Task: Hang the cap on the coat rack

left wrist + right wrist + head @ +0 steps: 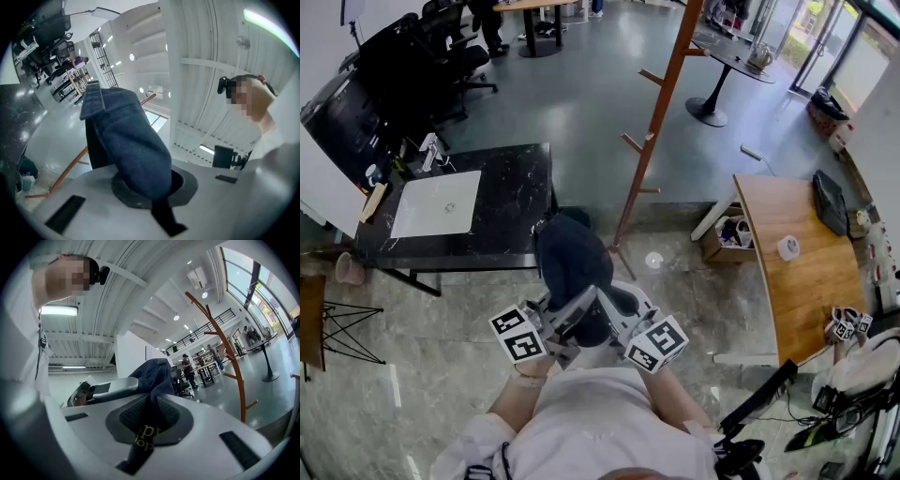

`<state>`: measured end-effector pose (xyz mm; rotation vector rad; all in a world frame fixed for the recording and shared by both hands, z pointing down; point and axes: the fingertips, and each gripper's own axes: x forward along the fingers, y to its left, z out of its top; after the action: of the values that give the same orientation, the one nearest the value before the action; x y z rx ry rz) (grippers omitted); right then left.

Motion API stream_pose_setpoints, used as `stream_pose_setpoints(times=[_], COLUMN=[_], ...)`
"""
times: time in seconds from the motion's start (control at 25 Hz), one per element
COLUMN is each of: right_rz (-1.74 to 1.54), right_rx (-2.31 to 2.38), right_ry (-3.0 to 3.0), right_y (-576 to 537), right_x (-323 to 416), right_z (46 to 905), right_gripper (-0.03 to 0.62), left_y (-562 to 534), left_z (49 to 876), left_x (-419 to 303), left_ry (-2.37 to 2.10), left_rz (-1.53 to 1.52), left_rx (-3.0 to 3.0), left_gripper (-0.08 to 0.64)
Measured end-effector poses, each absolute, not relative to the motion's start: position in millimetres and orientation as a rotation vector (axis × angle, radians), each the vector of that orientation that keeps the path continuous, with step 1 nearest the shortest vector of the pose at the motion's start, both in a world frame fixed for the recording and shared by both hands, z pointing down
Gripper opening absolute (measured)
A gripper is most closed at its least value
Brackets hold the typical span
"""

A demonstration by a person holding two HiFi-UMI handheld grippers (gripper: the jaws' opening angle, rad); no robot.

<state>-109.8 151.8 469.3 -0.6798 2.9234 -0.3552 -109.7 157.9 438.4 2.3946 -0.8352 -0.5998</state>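
At the left of the head view stands a black table point(520, 192) with a white board point(439, 204) lying on it, and dark office chairs point(412, 56) stand behind it.

Right of the table, in front of the person's chest, the left gripper point(577, 309) reaches forward with its marker cube nearest the body. In the left gripper view its jaws are pressed together on a fold of dark blue cloth. This is the cap point(126, 140), whose bulk rises out of the pinch and leans up to the left.

From the head view the cap point(572, 261) hangs as a dark bundle just ahead of both grippers, above the marble floor point(441, 375).

The right gripper point(617, 311) comes in beside the left one, and the two sets of jaws meet the cap close together. In the right gripper view its jaws are nearly closed and pinch a strip of the cap point(151, 380) that bears yellow-green lettering. The rest of the cloth bunches up beyond them.

Further right the wooden coat rack point(661, 103) slants up. Its foot is near the cap, its pegs are bare, and the cap does not touch it.

At the far right is a wooden table point(802, 281) with a roll of tape point(787, 247) on it.
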Motion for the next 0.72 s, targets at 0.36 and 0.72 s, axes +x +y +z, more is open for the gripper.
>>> stream_pose_setpoints(times=[0.36, 0.72], right_rz=[-0.36, -0.331], right_rx=[-0.644, -0.511], right_ry=[2.911, 2.913], right_y=[61, -47], right_x=[-68, -17], right_z=[465, 446], right_gripper=[0.032, 0.032], left_y=[67, -40], left_z=[434, 415], left_x=[-67, -15], left_ry=[-0.865, -0.97], left_rz=[-0.584, -0.607], left_rx=[2.405, 2.424], left_gripper=[0.012, 0.012])
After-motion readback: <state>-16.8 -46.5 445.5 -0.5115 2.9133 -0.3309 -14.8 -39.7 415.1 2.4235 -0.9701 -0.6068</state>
